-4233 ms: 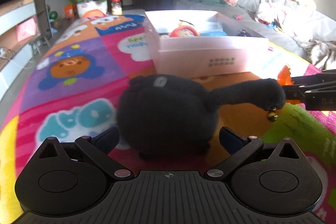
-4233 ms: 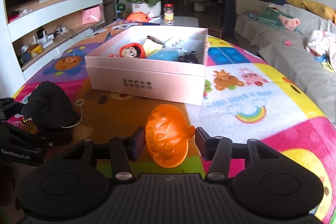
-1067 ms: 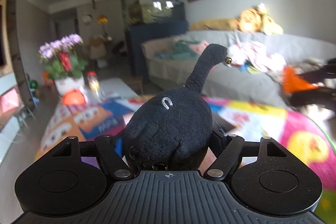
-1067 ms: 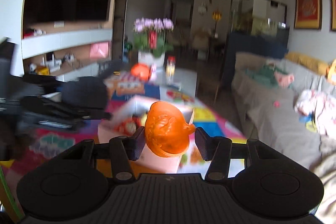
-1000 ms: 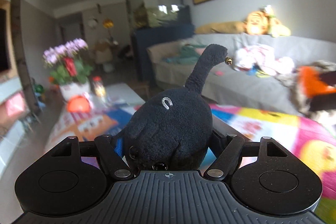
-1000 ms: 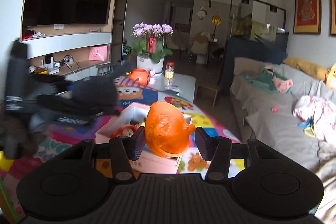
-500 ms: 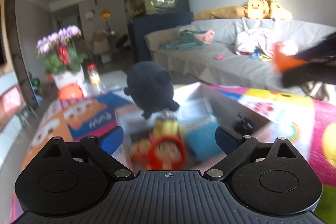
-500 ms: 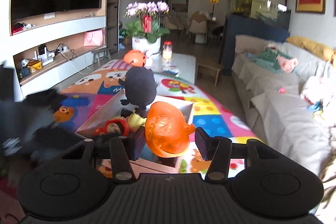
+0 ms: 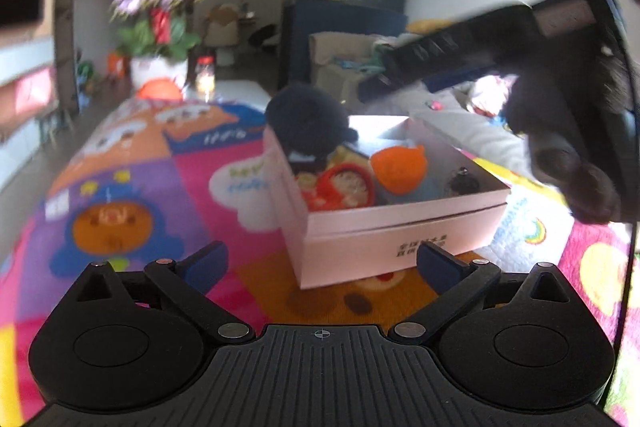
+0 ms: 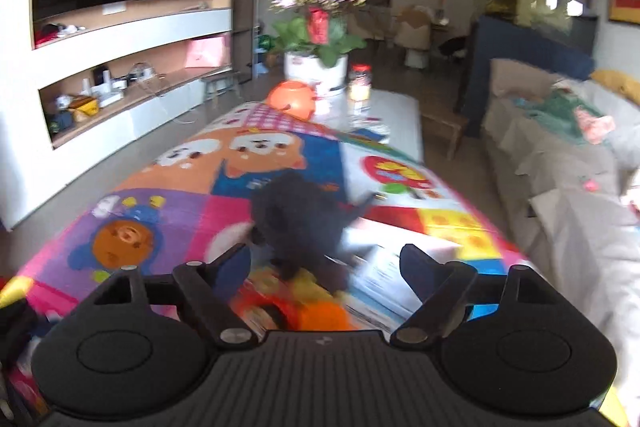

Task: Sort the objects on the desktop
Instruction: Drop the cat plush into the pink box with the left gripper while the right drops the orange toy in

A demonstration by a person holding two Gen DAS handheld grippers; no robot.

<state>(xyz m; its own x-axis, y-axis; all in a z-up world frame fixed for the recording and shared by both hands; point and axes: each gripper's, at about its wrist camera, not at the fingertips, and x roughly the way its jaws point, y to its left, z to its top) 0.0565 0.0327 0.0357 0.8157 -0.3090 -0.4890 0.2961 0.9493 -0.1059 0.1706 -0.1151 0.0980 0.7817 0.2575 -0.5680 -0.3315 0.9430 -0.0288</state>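
Both claws wide, empty: left gripper (image 9: 320,261) near pink box (image 9: 400,227), right gripper (image 10: 324,263) above it. Black plush (image 9: 306,125), orange toy (image 9: 398,169) inside box; sorted there.

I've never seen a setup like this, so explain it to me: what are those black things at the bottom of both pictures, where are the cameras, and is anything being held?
Each picture comes from a camera on a hand-held gripper, looking along its two fingers. The black shape at the bottom is the gripper itself. The left gripper and the right gripper are both open and hold nothing. On the colourful mat stands a pink box. Inside it are a black plush toy, an orange toy and other small toys.
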